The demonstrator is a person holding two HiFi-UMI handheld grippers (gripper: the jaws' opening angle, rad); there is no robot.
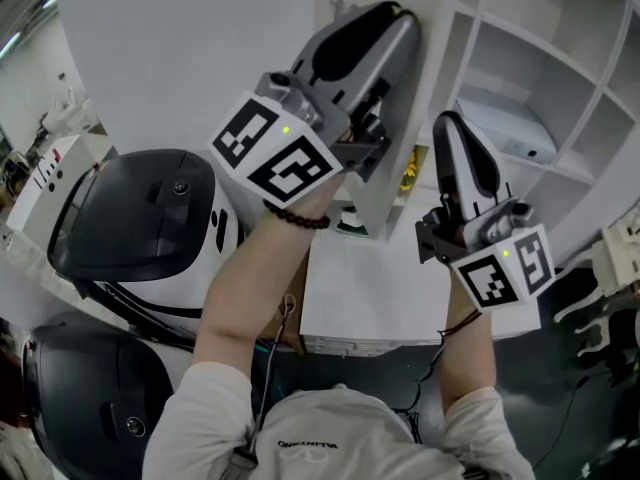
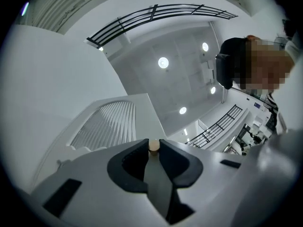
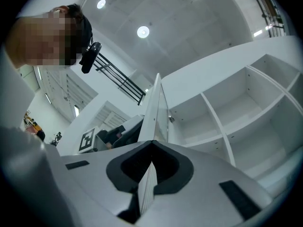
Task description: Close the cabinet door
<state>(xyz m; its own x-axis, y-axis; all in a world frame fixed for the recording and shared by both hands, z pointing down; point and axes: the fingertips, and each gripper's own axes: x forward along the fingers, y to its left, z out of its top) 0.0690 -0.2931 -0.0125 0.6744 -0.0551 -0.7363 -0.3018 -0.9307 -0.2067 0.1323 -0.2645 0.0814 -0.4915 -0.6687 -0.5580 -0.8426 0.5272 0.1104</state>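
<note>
Left gripper (image 1: pixel 398 18) is clamped on a small round knob (image 2: pixel 154 145) on the cabinet door (image 1: pixel 200 58), with a jaw tip pressing each side of the knob. It reaches up along the door's broad white face, on the side turned away from the shelves. The door stands swung well out from the cabinet (image 1: pixel 560 78), so its thin free edge (image 3: pixel 156 103) faces the person and rises straight ahead of the right gripper (image 1: pixel 452 123). That gripper's jaws are drawn together with nothing gripped between them. Their tips sit right at the door's edge on the shelf side, though whether they touch it cannot be told. To the right of the edge, a widening wedge of open space runs to the bare white shelf boards and their front edges. On the door's outer side a bulky black-and-white machine (image 1: pixel 140 218) sits low, close beneath the left arm. A white box (image 1: pixel 370 288) lies under the door's lower corner.
</note>
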